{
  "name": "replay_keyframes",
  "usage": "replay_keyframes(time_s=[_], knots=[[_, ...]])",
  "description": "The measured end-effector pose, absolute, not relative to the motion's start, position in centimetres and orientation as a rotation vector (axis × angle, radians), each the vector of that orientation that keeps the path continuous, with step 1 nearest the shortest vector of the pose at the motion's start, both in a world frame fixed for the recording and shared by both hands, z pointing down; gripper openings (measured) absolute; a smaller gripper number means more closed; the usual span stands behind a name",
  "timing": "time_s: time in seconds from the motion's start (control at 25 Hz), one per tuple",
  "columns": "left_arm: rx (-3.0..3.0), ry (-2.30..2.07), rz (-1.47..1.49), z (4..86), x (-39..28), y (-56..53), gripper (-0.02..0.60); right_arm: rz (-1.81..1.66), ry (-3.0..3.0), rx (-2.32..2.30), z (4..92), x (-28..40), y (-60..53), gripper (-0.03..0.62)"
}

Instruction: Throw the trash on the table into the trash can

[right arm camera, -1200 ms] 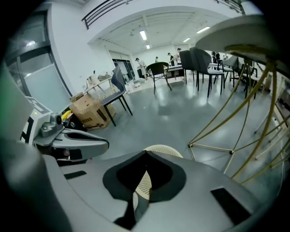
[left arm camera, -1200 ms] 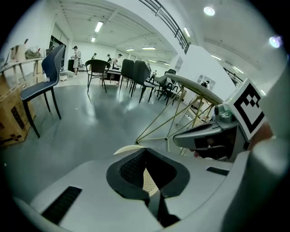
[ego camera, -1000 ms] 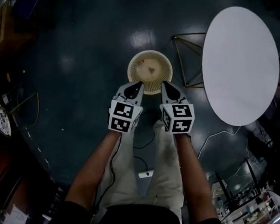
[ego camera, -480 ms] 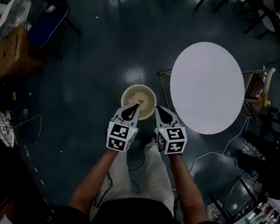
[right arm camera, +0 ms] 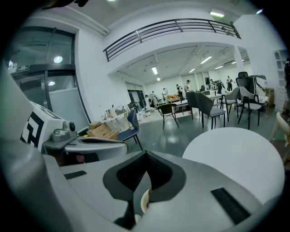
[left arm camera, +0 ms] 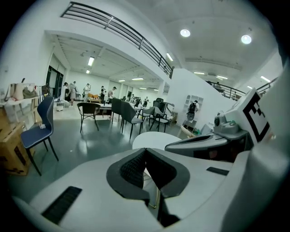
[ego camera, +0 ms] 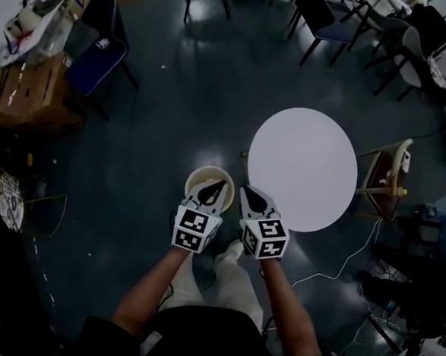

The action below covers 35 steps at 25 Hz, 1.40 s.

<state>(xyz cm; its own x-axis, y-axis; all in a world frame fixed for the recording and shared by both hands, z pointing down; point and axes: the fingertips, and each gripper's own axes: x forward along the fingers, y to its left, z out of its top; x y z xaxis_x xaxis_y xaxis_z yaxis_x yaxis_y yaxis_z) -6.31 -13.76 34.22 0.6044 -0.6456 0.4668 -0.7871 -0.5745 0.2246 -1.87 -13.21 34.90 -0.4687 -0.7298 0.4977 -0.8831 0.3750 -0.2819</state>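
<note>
A round white table (ego camera: 302, 167) stands bare in the head view; I see no trash on it. The cream woven trash can (ego camera: 200, 179) sits on the dark floor just left of the table, partly hidden by my grippers. My left gripper (ego camera: 218, 186) is shut with nothing between its tips and hangs over the can's near rim. My right gripper (ego camera: 246, 190) is shut and empty too, just right of the can. In the right gripper view a sliver of the trash can (right arm camera: 144, 200) shows below the closed right gripper (right arm camera: 145, 155), with the table (right arm camera: 235, 156) to the right. The left gripper (left arm camera: 145, 151) points level across the room.
Dark chairs (ego camera: 324, 17) stand at the far side, a blue chair (ego camera: 96, 47) and cardboard boxes (ego camera: 27, 95) at far left. A wooden chair (ego camera: 387, 177) sits right of the table. Cables (ego camera: 331, 265) trail on the floor at right. The person's legs (ego camera: 223, 280) are below the grippers.
The view has lifted and pulled back: the trash can and table look smaller and more of the room shows. Both grippers stay shut, side by side above the can.
</note>
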Motion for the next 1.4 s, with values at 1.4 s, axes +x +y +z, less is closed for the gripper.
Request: replay_keyframes(time_s=[1.4], knots=[[2.593, -1.387, 0.225, 13.5, -1.4, -4.4, 0.015, 0.476, -2.579, 1.545, 14.9, 7.0, -5.5, 0.018]])
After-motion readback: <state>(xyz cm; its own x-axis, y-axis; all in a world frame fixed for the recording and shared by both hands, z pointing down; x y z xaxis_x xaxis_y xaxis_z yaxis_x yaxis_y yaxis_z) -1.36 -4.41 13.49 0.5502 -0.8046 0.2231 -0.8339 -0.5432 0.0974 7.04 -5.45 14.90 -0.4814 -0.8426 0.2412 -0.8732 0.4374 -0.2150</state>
